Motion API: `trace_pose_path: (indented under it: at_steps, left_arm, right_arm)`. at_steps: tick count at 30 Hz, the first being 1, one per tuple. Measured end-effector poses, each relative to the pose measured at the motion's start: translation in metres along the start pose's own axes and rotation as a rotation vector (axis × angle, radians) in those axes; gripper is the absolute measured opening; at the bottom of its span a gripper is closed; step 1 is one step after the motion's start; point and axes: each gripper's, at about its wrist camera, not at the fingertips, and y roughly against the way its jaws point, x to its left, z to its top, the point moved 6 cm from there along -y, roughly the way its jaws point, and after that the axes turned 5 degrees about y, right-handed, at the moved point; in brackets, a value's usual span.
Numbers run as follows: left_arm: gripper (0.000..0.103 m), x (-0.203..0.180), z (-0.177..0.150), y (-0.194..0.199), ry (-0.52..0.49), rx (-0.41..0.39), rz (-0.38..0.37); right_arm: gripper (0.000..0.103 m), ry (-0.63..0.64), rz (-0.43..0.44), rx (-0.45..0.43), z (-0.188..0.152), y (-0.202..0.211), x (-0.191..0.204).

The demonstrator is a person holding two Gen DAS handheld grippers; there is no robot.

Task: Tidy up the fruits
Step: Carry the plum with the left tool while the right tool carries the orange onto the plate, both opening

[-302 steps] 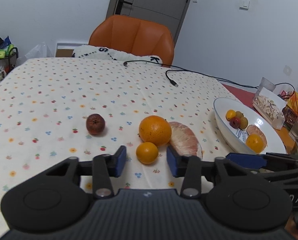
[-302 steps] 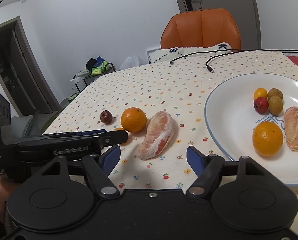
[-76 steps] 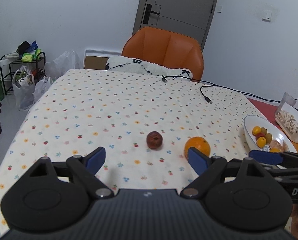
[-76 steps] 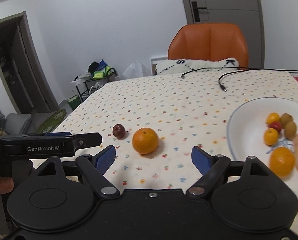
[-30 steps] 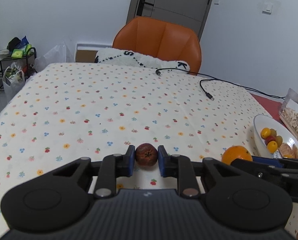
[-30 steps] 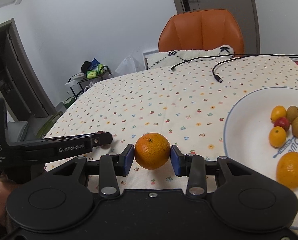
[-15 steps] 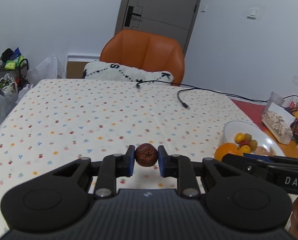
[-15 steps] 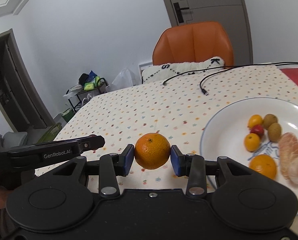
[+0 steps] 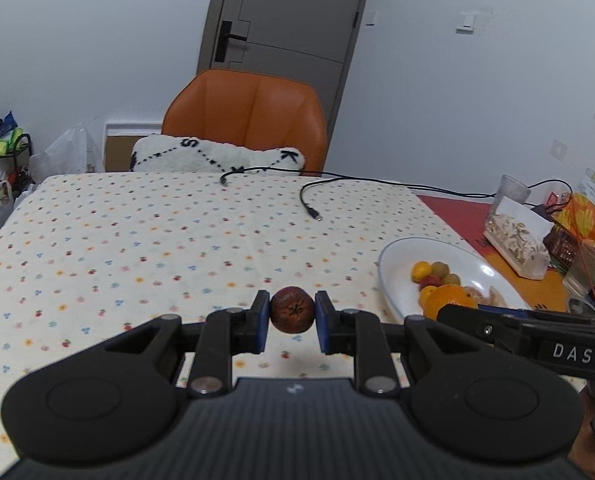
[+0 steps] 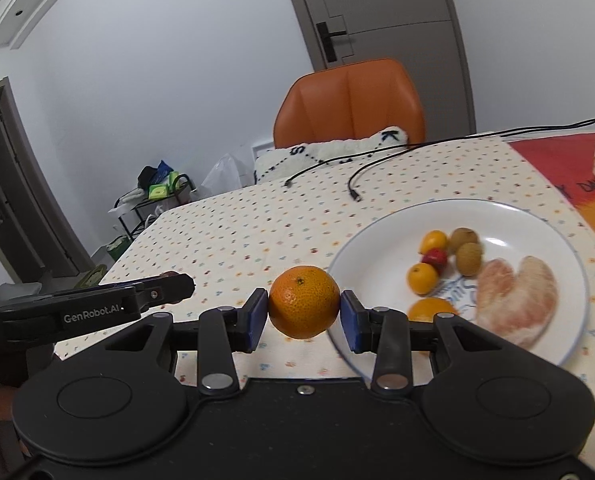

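My left gripper (image 9: 291,320) is shut on a small dark red fruit (image 9: 292,315) and holds it above the dotted tablecloth. My right gripper (image 10: 303,316) is shut on a large orange (image 10: 304,302) and holds it just left of the white plate's rim (image 10: 381,222). The plate (image 9: 393,280) holds small oranges (image 10: 422,278), a red fruit (image 10: 435,257), brown longans (image 10: 468,258) and peeled pomelo segments (image 10: 517,296). The held orange (image 9: 445,300) and the right gripper's arm also show in the left wrist view, at the plate's near edge.
An orange chair (image 9: 245,120) with a white cushion (image 9: 217,156) stands at the table's far side. Black cables (image 9: 309,200) lie on the cloth. Snack bags and a glass (image 9: 515,236) stand on a red mat right of the plate.
Both grippers have moved right toward the plate with their fruit still held. The plate now lies closer in both views.
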Motion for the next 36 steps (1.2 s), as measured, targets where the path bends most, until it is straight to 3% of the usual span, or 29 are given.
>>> trace_pose_path:
  at_steps: [17,29,36]
  left_arm:
    - [0.022,-0.049,-0.005,-0.011,-0.046,0.011,-0.065]
    - [0.022,-0.075,-0.012,-0.024,-0.071,0.031,-0.112]
    - [0.022,-0.089,-0.016,-0.033,-0.084,0.047,-0.138]
  right_arm:
    - [0.038,-0.063,-0.082,-0.013,-0.012,0.028,-0.056]
    - [0.038,-0.076,-0.101,0.006,-0.022,0.033,-0.074]
    - [0.051,-0.051,-0.105,0.01,-0.024,0.037,-0.072]
